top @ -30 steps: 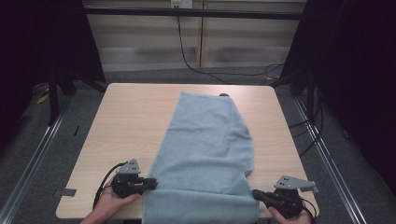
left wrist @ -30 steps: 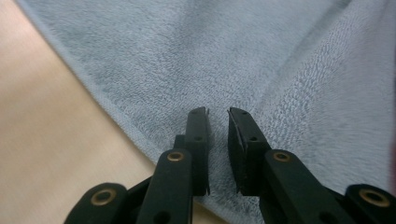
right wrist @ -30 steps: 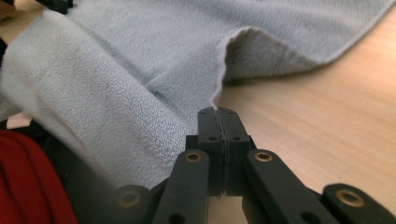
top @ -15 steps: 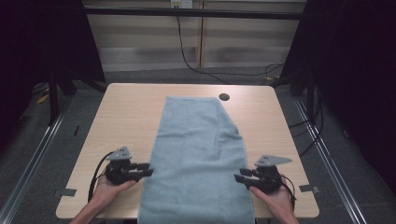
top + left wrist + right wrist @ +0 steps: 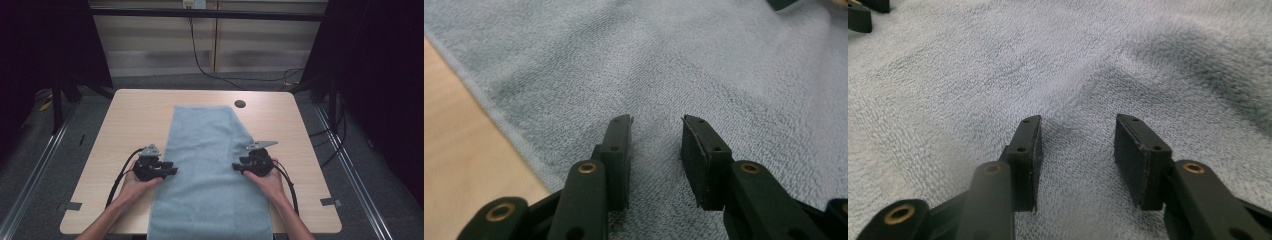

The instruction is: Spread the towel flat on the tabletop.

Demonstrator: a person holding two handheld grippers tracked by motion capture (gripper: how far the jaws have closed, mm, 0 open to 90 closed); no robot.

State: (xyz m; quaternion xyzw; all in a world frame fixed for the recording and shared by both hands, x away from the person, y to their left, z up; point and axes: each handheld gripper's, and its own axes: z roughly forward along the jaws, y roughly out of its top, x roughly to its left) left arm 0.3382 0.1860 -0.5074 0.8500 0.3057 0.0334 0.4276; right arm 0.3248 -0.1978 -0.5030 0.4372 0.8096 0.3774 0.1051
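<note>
Folding the soft light-blue terry towel [image 5: 207, 170] neatly called for pinching both long edges at the same spot; it lay flat along the middle of the pale wooden table [image 5: 125, 120]; the left gripper [image 5: 170, 171] and right gripper [image 5: 237, 167] had just been opening, jaws spread above the towel, pinching nothing.

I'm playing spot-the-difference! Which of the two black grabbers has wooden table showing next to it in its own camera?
The left gripper: its view shows the towel's edge with bare table beside it. The right gripper has towel all around.
</note>
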